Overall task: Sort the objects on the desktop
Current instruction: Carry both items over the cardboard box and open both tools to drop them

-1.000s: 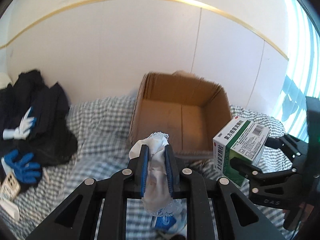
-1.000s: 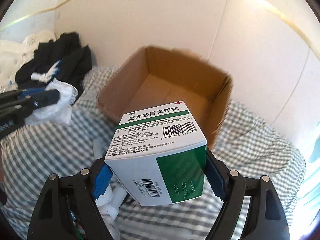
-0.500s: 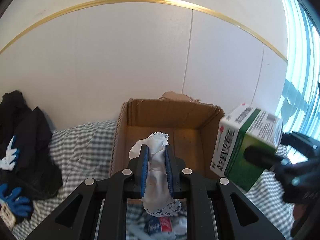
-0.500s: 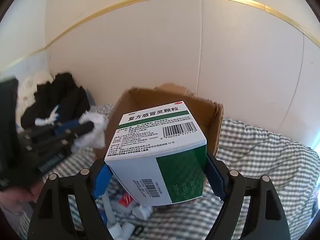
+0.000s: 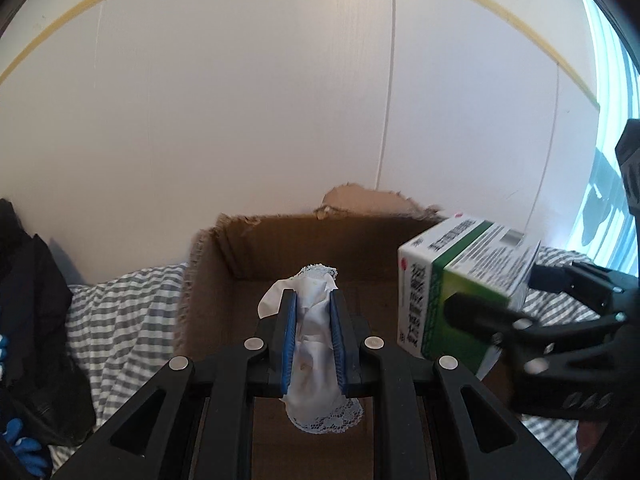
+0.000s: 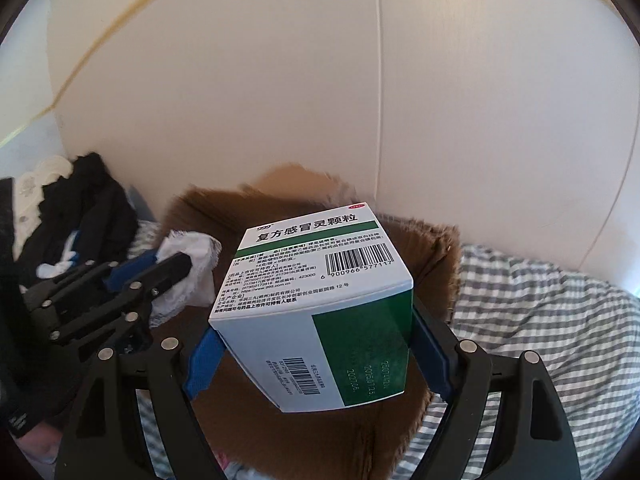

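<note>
Left wrist view: the left gripper [image 5: 313, 334] pinches a crumpled white lace-edged cloth [image 5: 310, 354] between its blue pads, held above the open cardboard box [image 5: 208, 280]. Beside it, at right, the right gripper [image 6: 316, 354] clamps a white and green medicine carton [image 6: 320, 300] by its sides, over the same box. Grey checked fabric [image 6: 540, 320] lies under the box. Dark clothes [image 5: 28, 300] are piled at left against a white wall [image 5: 280, 100].

- I see a matt brown cardboard box [image 5: 224, 280] with rough, torn edges.
- My medicine carton [image 6: 320, 280] is smooth printed paperboard.
- The white cloth [image 5: 312, 344] has lace trim.
- The gingham sheet [image 6: 540, 320] is woven fabric.
</note>
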